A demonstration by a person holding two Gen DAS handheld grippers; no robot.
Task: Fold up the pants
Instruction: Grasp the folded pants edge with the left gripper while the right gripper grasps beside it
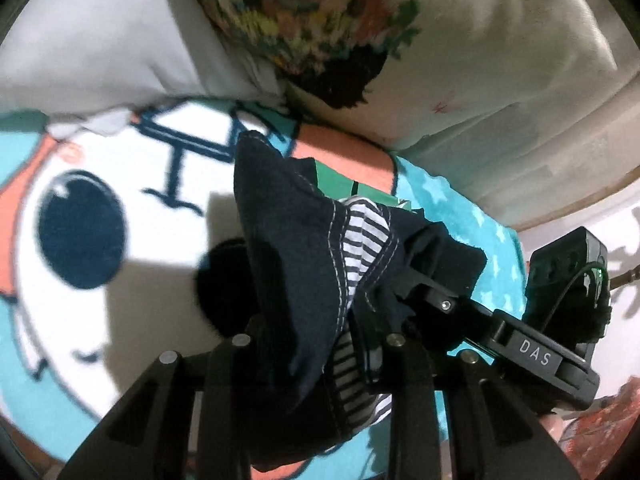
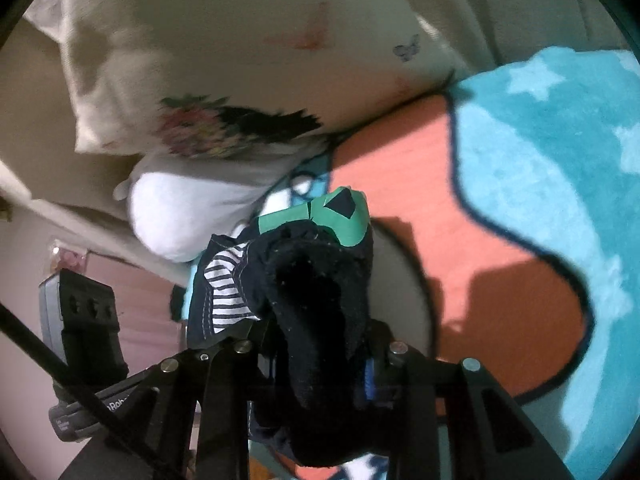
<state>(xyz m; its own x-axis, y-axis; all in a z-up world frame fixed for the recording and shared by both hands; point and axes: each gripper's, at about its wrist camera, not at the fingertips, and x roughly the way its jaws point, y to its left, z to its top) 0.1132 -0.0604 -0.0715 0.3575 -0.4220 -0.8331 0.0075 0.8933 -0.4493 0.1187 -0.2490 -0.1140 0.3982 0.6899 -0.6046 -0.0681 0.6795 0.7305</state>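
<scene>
Dark navy pants pinched by two hand-held grippers and held up over a cartoon-print blanket on a bed.

One pair of pants (image 1: 296, 240), dark navy with white stitching, a striped lining and a green patch, hangs bunched in the air just above the blanket, well clear of it. The left gripper (image 1: 320, 344) has its jaws nearly closed, with a fold of the fabric pressed between them; the right gripper (image 2: 320, 344) is likewise narrowed onto a thick dark wad of the same garment. Both hold the cloth close together, probably so it can be lifted and shaken out or laid flat before folding. Beneath lies one teal, coral and white blanket (image 2: 540, 184). Behind it rest two pillows: a floral pillow (image 2: 208, 80) stacked on a plain white pillow (image 2: 180, 216).
</scene>
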